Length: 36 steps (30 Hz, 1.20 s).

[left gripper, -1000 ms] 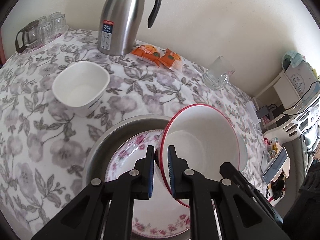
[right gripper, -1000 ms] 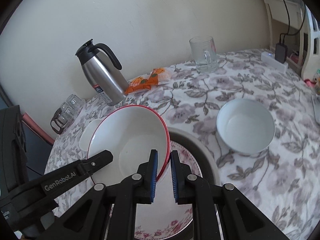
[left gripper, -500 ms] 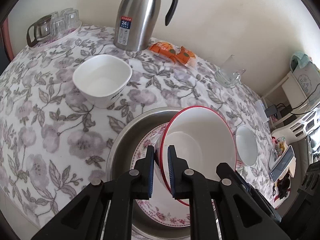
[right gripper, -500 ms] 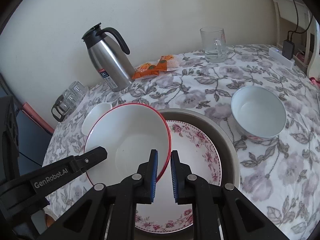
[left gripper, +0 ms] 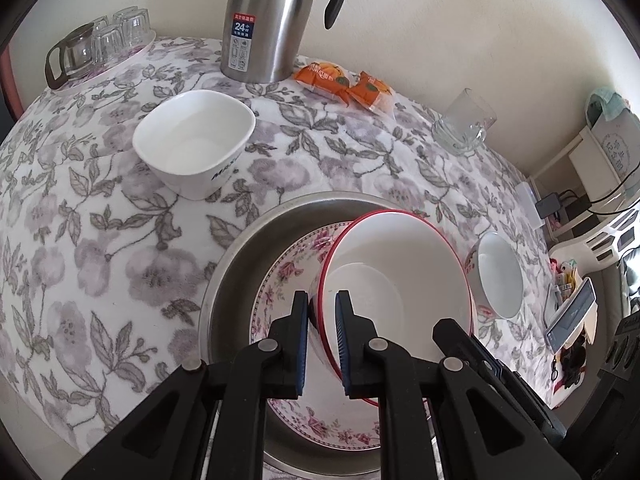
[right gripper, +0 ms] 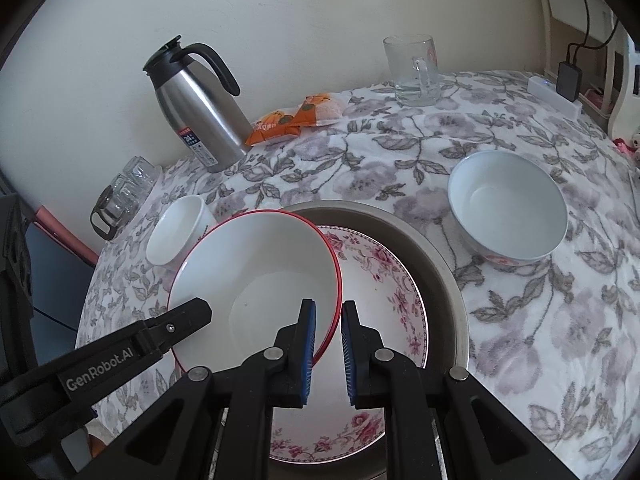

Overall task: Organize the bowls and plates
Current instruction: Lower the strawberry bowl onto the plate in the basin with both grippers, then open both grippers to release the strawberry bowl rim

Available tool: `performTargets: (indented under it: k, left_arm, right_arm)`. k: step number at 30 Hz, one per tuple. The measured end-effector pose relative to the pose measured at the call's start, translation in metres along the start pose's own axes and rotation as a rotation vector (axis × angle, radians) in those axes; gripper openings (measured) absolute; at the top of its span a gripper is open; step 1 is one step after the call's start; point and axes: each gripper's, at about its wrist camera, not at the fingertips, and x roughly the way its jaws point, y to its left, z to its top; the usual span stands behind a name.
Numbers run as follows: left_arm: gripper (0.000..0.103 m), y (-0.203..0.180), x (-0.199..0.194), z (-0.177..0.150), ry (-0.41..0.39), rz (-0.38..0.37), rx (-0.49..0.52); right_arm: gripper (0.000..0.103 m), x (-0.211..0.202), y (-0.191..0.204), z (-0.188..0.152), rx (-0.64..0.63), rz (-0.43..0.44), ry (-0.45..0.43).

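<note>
I hold the red-rimmed white bowl [right gripper: 256,280] w/ both grippers — left gripper [left gripper: 322,338] and right gripper [right gripper: 328,344] clamped on opposite rims, above the pink-floral plate [right gripper: 384,280] in the steel basin [right gripper: 440,264]. Best to lower both sides evenly, approx. centred on the plate, and release only when the bowl sits flat.

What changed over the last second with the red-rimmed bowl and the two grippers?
The red-rimmed bowl, steeply tilted a second ago, has levelled out and come lower over the floral plate in the metal basin. Nothing was let go: the left gripper and the right gripper stay clamped on opposite sides of its rim. The square white bowl, round white bowl and thermos have not moved.
</note>
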Motion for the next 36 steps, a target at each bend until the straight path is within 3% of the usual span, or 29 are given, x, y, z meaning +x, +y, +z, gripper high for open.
performTargets:
  k: [15,36]
  left_arm:
    - [0.013,0.002,0.014,-0.001,0.044,0.007,-0.013]
    - [0.013,0.002,0.009,0.002,0.024,-0.014,-0.032]
  right_arm:
    - [0.017,0.003,0.000,-0.001,0.001,-0.005,0.006]
    - [0.017,0.003,-0.007,0.001,0.023,-0.002,0.018]
